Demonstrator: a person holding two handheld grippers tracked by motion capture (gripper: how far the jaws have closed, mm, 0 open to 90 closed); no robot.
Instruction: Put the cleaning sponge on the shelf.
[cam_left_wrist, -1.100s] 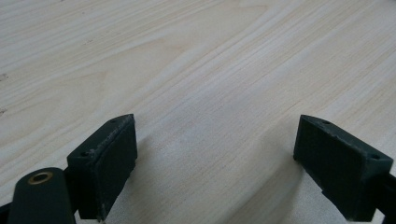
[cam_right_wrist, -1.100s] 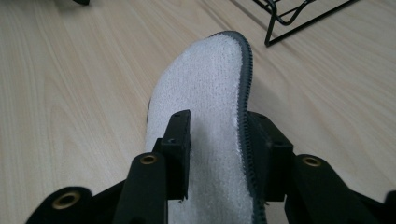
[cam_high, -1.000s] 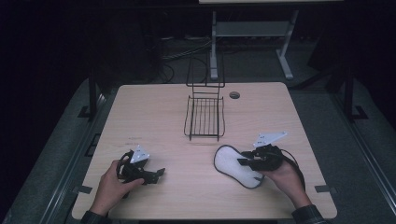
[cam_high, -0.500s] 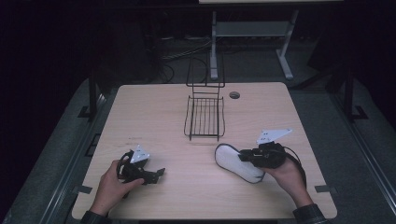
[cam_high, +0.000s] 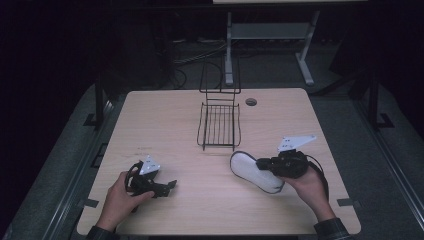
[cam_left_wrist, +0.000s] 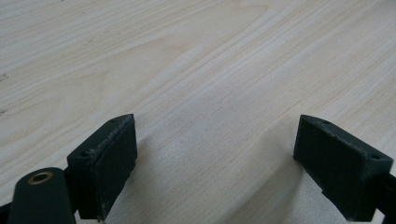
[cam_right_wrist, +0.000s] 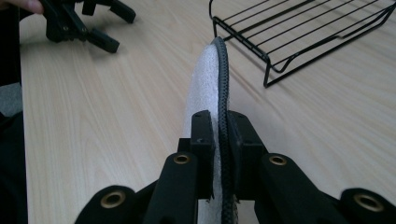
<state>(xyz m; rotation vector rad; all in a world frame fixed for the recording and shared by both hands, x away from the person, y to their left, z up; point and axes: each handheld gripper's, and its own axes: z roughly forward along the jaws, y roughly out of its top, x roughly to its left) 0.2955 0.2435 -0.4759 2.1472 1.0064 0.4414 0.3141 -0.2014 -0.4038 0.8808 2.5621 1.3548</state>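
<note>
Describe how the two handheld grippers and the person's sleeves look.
Both the left gripper and the right gripper are black, each topped by a grey three-cornered plate. Their jaws are blocky black pads, with brass-coloured rivets at the linkages. A black cable loops from each. The sleeve cuffs look dark.

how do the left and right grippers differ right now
The left gripper has its jaws wide apart over bare table, holding nothing; the right gripper is shut on the white insole. The left sits low near the wood; the right tilts the insole up on edge. Both are hand-held.
</note>
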